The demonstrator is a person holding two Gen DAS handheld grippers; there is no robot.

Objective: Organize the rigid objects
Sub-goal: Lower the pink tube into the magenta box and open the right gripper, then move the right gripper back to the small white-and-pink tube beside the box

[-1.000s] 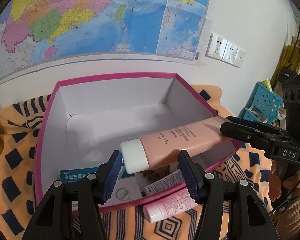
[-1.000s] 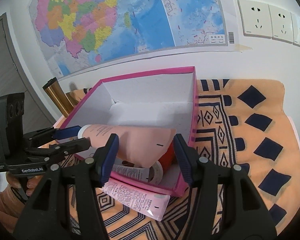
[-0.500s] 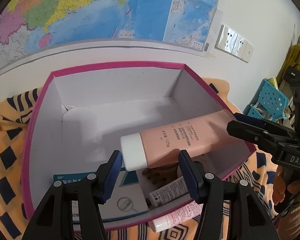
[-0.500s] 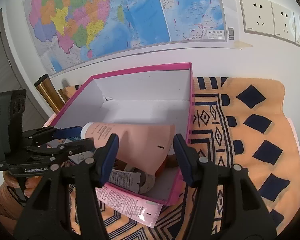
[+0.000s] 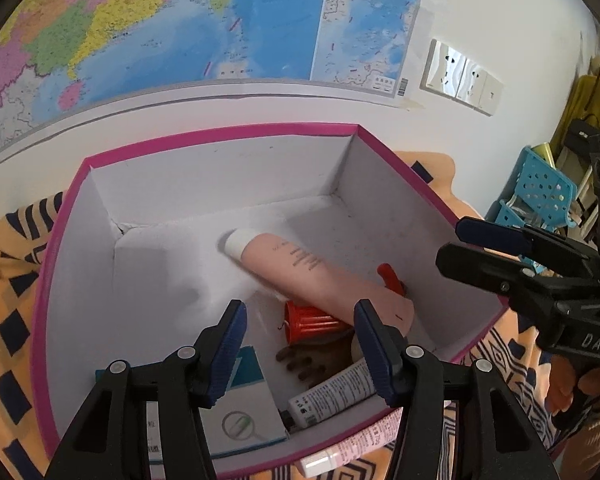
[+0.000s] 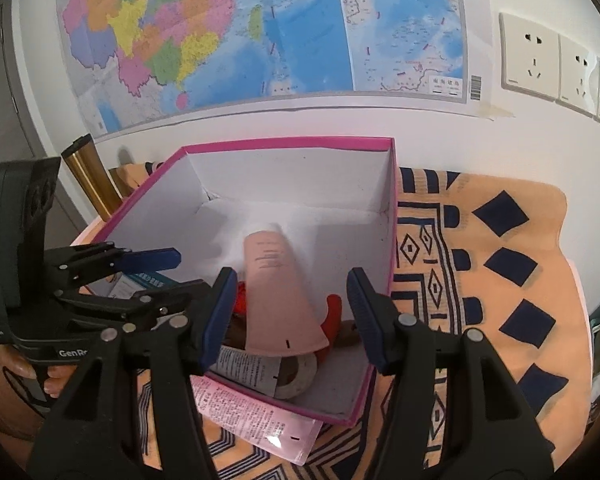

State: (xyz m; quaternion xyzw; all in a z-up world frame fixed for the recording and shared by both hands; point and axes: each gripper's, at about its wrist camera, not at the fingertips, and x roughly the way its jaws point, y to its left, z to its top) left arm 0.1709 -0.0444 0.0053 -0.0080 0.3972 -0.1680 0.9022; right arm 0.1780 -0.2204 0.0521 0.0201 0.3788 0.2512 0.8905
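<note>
Tubes in a box on a cloth.
One tube (image 5: 316, 276) lies in the box (image 5: 220, 168), atop a cup (image 5: 308, 320); another tube (image 6: 256, 420) outside on the cloth (image 6: 500, 264).

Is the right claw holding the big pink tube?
No. The right claw is open, and the big pink tube lies loose inside the pink box.

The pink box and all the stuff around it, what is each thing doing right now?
Pink box: open, no lid on.
Peach tube: inside the box, lying tilted on other items, blurred.
Red cup: inside, on its side under the tube.
White tube: lying flat inside.
Teal carton: lying flat inside.
Pink tube: outside the box, on the cloth.
Left tool: open, empty.
Right tool: open, empty.
</note>
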